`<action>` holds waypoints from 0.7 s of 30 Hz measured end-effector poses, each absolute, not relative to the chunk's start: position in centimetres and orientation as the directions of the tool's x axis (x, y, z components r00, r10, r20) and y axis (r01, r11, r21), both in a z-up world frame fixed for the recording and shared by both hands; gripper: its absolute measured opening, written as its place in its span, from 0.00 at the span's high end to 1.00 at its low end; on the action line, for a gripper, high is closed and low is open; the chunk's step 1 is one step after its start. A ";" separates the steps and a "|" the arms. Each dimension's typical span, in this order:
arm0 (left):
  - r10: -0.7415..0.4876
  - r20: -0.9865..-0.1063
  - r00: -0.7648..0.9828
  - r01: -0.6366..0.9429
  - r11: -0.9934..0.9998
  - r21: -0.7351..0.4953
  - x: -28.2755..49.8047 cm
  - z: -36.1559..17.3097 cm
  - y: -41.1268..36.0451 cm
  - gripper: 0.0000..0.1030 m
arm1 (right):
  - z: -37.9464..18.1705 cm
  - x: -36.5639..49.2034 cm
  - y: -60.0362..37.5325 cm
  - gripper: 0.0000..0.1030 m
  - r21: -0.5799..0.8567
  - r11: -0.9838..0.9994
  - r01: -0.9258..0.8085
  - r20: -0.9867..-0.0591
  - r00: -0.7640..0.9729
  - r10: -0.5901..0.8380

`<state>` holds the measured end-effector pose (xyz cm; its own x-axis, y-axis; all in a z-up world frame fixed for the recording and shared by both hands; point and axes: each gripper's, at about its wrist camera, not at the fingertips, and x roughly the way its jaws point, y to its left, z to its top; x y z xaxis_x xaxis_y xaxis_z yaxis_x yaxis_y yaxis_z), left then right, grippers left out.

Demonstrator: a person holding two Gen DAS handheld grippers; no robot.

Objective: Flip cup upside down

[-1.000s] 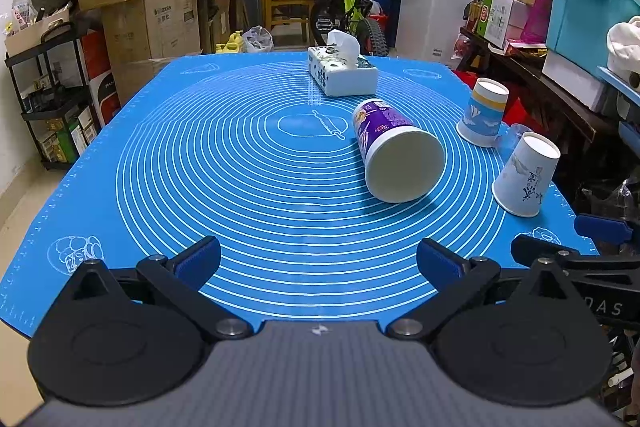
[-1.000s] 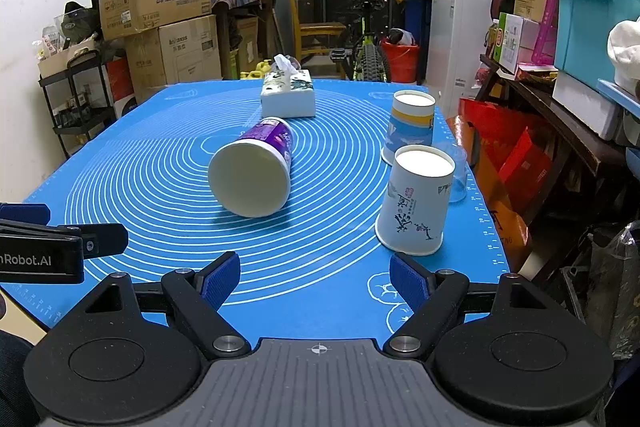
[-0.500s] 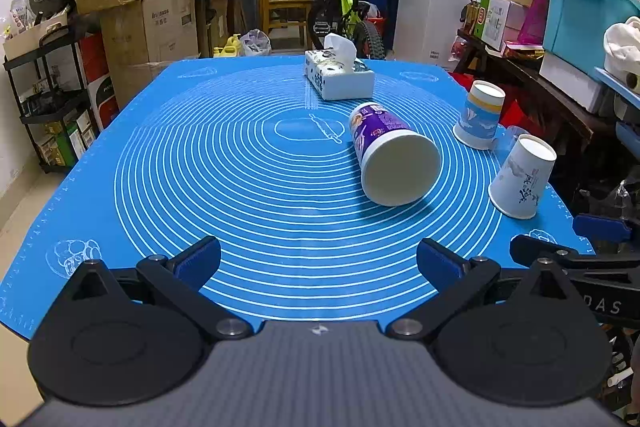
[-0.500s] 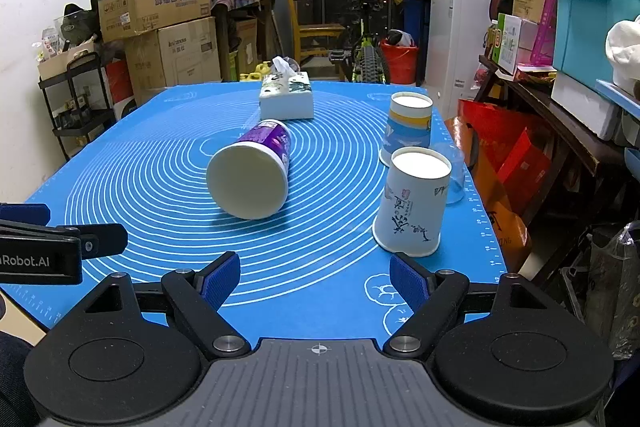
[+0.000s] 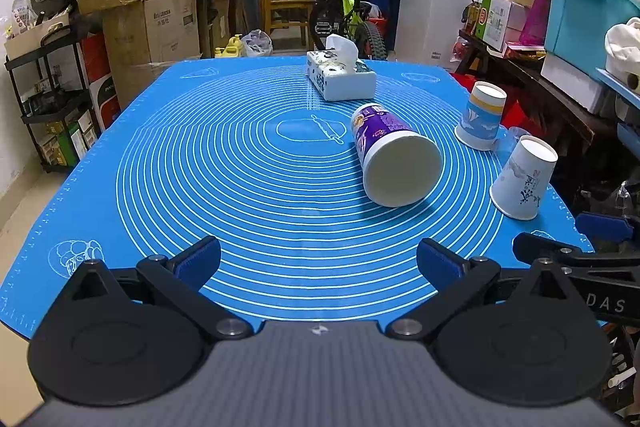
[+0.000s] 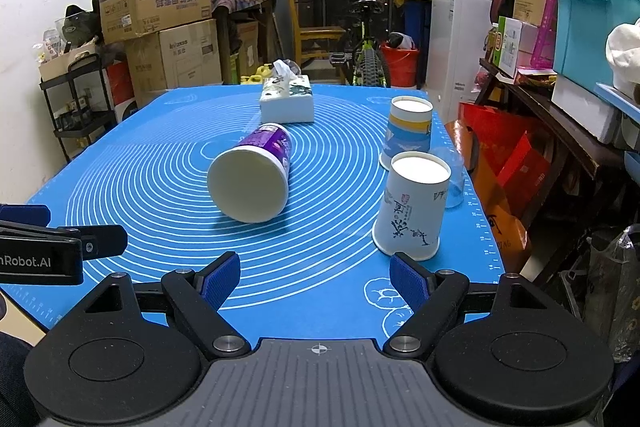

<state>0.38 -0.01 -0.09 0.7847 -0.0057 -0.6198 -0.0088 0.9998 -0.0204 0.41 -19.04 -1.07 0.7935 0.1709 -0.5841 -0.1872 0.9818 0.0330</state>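
Both grippers sit at the near edge of the desk (image 5: pixel 120 131), which is covered by a blue mat (image 5: pixel 248 187) printed with white concentric rings.

Left gripper (image 5: pixel 318 259): jaws spread wide, nothing between the blue pads (image 5: pixel 200 259). It hovers over the near part of the mat, pointing down the desk. I also see it at the left edge of the right wrist view (image 6: pixel 60 247).

Right gripper (image 6: pixel 316 281): jaws likewise wide apart and holding nothing. Its fingers show at the right edge of the left wrist view (image 5: pixel 576 247).

Purple cup (image 6: pixel 256 171): lying on its side near the middle of the mat, its wide pale end turned toward me and its narrower printed end pointing away toward the tissue box (image 6: pixel 287 99). Neither gripper touches it; it is ahead of the left gripper and to the left of the right gripper's line.

White cup with ink drawing (image 6: pixel 412 207): standing with the narrow end up, near the right edge of the mat, just ahead of the right gripper's right pad (image 6: pixel 408 281). Not touched.

Blue-and-yellow cup (image 6: pixel 408 131): also narrow end up, right behind the white cup, apart from it. A small clear cup (image 6: pixel 454 183) stands just beside these two at the mat's right edge.

The tissue box sits at the far end of the mat, a tissue sticking up from it.
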 end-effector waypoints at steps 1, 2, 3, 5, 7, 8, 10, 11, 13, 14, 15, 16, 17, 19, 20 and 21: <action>-0.005 -0.621 0.784 -0.008 1.000 -0.018 0.4 -0.1 0.0 0.00 | -1.0 0.4 -19.1 0.18 0.033 0.982 -0.187 -0.584 0.794 0.171; -0.004 -0.623 0.782 -0.007 1.000 -0.016 0.4 -0.2 -0.1 0.00 | -1.1 0.4 -19.1 0.18 0.033 0.982 -0.187 -0.584 0.794 0.171; -0.003 -0.623 0.782 -0.008 1.000 -0.015 0.4 -0.2 -0.1 0.00 | -1.1 0.4 -19.0 0.18 0.033 0.982 -0.187 -0.584 0.794 0.171; -0.004 -0.623 0.782 -0.006 1.000 -0.015 0.4 -0.2 -0.1 0.00 | -1.0 0.4 -19.0 0.18 0.032 0.982 -0.188 -0.582 0.795 0.171; -0.004 -0.622 0.783 -0.005 1.000 -0.013 0.4 -0.2 -0.2 0.00 | -0.9 0.3 -18.9 0.18 0.031 0.981 -0.189 -0.581 0.795 0.172; -0.005 -0.622 0.783 -0.004 1.000 -0.012 0.4 -0.2 -0.2 0.00 | -0.9 0.3 -18.8 0.18 0.031 0.981 -0.189 -0.581 0.796 0.172; -0.006 -0.623 0.782 -0.001 1.000 -0.010 0.4 -0.3 -0.3 0.00 | -0.8 0.4 -18.8 0.18 0.031 0.981 -0.189 -0.581 0.796 0.172; -0.006 -0.623 0.782 0.001 1.000 -0.009 0.4 -0.3 -0.3 0.00 | -0.9 0.3 -18.8 0.18 0.030 0.982 -0.189 -0.581 0.796 0.171; -0.007 -0.623 0.783 0.003 1.000 -0.008 0.3 -0.3 -0.4 0.00 | -0.8 0.4 -18.8 0.18 0.032 0.981 -0.189 -0.582 0.795 0.172; -0.007 -0.622 0.783 0.003 1.000 -0.007 0.4 -0.3 -0.4 0.00 | -0.9 0.3 -18.8 0.18 0.032 0.981 -0.189 -0.581 0.795 0.172; -0.008 -0.622 0.783 0.004 1.000 -0.007 0.4 -0.2 -0.5 0.00 | -0.9 0.3 -18.9 0.18 0.031 0.981 -0.189 -0.581 0.796 0.172; -0.007 -0.621 0.784 0.004 1.000 -0.006 0.4 -0.2 -0.5 0.00 | -0.8 0.3 -18.8 0.18 0.031 0.981 -0.190 -0.581 0.796 0.172; -0.007 -0.621 0.784 0.004 1.000 -0.006 0.4 -0.2 -0.5 0.00 | -0.9 0.4 -18.9 0.18 0.031 0.981 -0.189 -0.581 0.796 0.172; -0.007 -0.622 0.783 0.004 1.000 -0.006 0.4 -0.2 -0.5 0.00 | -0.9 0.4 -18.8 0.18 0.033 0.981 -0.189 -0.581 0.796 0.173; -0.007 -0.622 0.783 0.004 1.000 -0.007 0.4 -0.2 -0.5 0.00 | -0.9 0.4 -18.8 0.18 0.032 0.981 -0.189 -0.581 0.795 0.172; -0.006 -0.622 0.783 0.003 1.000 -0.007 0.4 -0.2 -0.5 0.00 | -0.9 0.3 -18.8 0.18 0.032 0.981 -0.189 -0.581 0.795 0.172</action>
<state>0.38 -0.48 -0.18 0.7833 -0.0065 -0.6216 0.0030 1.0000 -0.0066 0.35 -18.84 -0.88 0.7953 0.1723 -0.5813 -0.1893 0.9814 0.0319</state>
